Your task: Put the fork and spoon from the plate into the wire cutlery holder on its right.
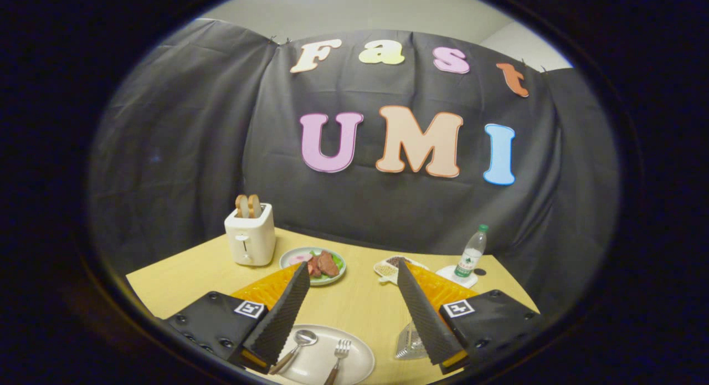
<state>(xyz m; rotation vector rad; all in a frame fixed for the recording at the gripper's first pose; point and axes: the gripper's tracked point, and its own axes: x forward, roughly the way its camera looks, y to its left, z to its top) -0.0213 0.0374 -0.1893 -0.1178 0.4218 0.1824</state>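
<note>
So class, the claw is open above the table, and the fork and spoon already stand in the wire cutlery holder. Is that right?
Not quite. The gripper view shows the claw open above the table, but the spoon and fork lie on the white plate, not in the wire cutlery holder to its right.

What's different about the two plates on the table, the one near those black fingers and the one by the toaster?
The white plate between the open gripper fingers holds a spoon and fork; the green-rimmed plate, beyond the fingers beside the toaster, holds food. The white plate looks larger, though it lies nearer. Both are round and rest flat on the table.
</note>
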